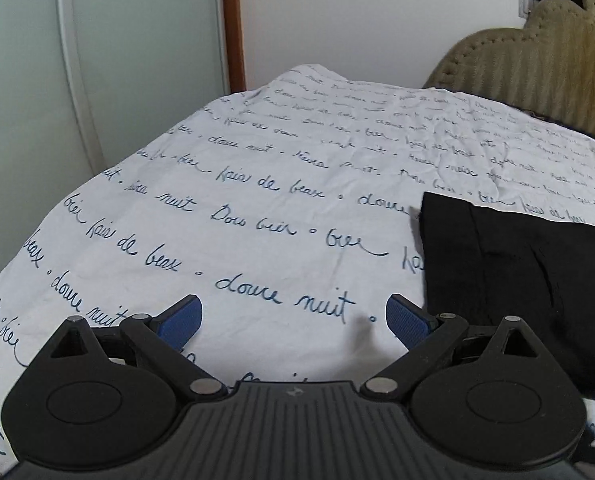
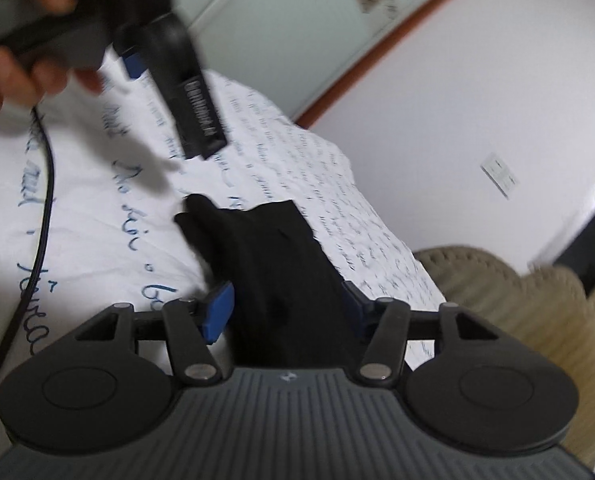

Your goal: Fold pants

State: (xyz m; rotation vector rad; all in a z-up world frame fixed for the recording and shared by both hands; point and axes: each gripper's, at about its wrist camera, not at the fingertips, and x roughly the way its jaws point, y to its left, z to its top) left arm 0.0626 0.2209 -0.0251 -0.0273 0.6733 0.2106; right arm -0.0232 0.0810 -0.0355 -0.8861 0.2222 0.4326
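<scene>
A: Start close in. How do the left gripper's (image 1: 293, 322) jaws stand?

B: Spread wide, nothing between them. Under the gap lies only the sheet (image 1: 225, 208), white with blue handwriting printed across it.

A: And the pants (image 1: 525, 276)?

B: Black, folded into a flat stack on the bed, off to the right of the left gripper and a little ahead of it. The nearer blue pad (image 1: 411, 322) sits just beside the stack's edge; I cannot tell whether it touches.

A: The right gripper (image 2: 285, 312)?

B: Its jaws are apart too, and the pants run up between them from the camera's foot. The left pad (image 2: 219, 312) shows clear of the cloth; the right one is mostly hidden behind it. I cannot tell whether either presses on the fabric.

A: Farther out on that side?

B: The picture is tilted and blurred. Beyond the pants, the other gripper hangs over the sheet, held in the person's hand (image 2: 21, 56), with a black cable (image 2: 45, 200) trailing down from it across the bed.

A: And at the back?

B: From the left camera, a beige headboard (image 1: 545, 68) at the far right, a white wall, a brown door frame (image 1: 233, 24) and pale panels at left.
</scene>
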